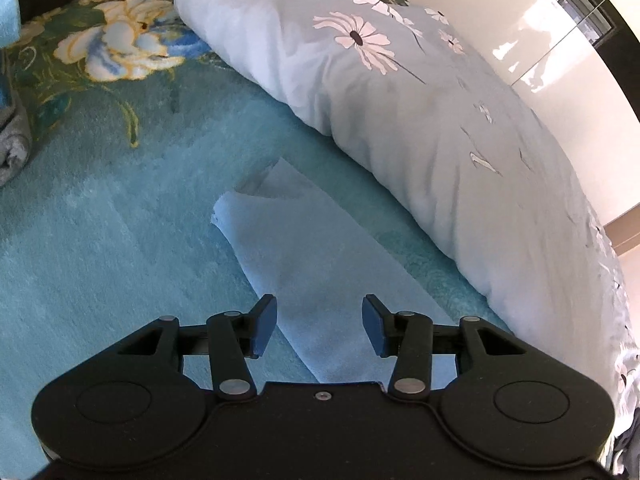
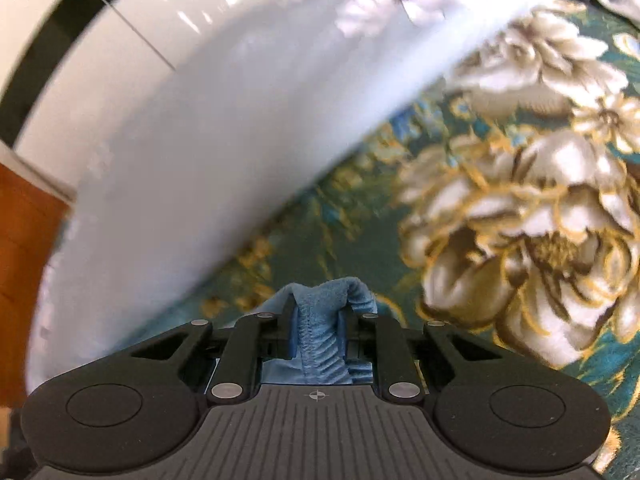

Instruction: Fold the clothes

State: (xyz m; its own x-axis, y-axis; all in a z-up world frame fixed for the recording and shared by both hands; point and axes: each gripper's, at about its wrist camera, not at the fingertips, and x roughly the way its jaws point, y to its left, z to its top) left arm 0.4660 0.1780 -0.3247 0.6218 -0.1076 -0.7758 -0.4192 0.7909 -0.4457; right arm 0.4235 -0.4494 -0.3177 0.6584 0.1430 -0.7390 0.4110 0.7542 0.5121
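Note:
A light blue cloth (image 1: 304, 256) lies folded into a long strip on the teal carpet, its far end rumpled. My left gripper (image 1: 319, 322) hovers open over the strip's near end, one finger on each side, with nothing held. In the right wrist view, my right gripper (image 2: 318, 320) is shut on a bunched blue cloth (image 2: 324, 320) whose stitched edge runs down between the pads. That cloth rises in a small hump past the fingertips. The right view is blurred by motion.
A pale blue quilt with white daisies (image 1: 400, 92) lies along the right of the strip; it also fills the upper left of the right view (image 2: 180, 152). The floral carpet (image 2: 520, 208) spreads under both grippers. A grey garment (image 1: 12, 140) sits at the far left.

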